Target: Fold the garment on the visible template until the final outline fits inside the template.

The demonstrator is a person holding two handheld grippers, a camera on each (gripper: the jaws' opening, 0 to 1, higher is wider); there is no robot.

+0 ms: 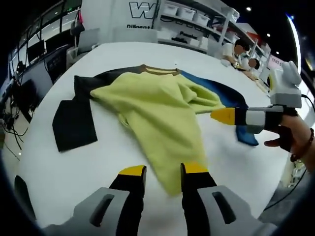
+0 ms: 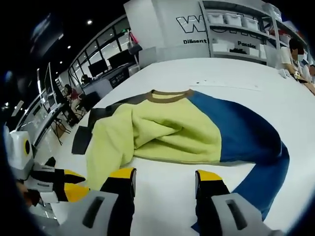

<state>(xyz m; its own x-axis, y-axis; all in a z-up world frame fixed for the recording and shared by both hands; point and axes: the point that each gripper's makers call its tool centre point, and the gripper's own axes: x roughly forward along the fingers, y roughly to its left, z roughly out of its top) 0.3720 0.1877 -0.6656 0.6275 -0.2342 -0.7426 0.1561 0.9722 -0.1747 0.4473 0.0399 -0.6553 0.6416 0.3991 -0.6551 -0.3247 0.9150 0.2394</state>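
On the white surface (image 1: pixel 59 172) the garment (image 1: pixel 157 113) lies half-folded, long axis running away from left claw (image 1: pixel 162 172), hem just ahead. Left claw nearer; open, holding nothing. Right claw (image 2: pixel 165 179) also open and empty beside the blue sleeve (image 2: pixel 261 162).

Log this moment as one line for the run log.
garment: yellow panel folded across, blue sleeve out, unfinished | left gripper: open, over yellow hem | right gripper: open, above white table

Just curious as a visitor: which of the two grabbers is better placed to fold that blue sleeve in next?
Probably the right gripper: the blue sleeve lies just beside its open jaws, while the left gripper sits at the yellow hem.
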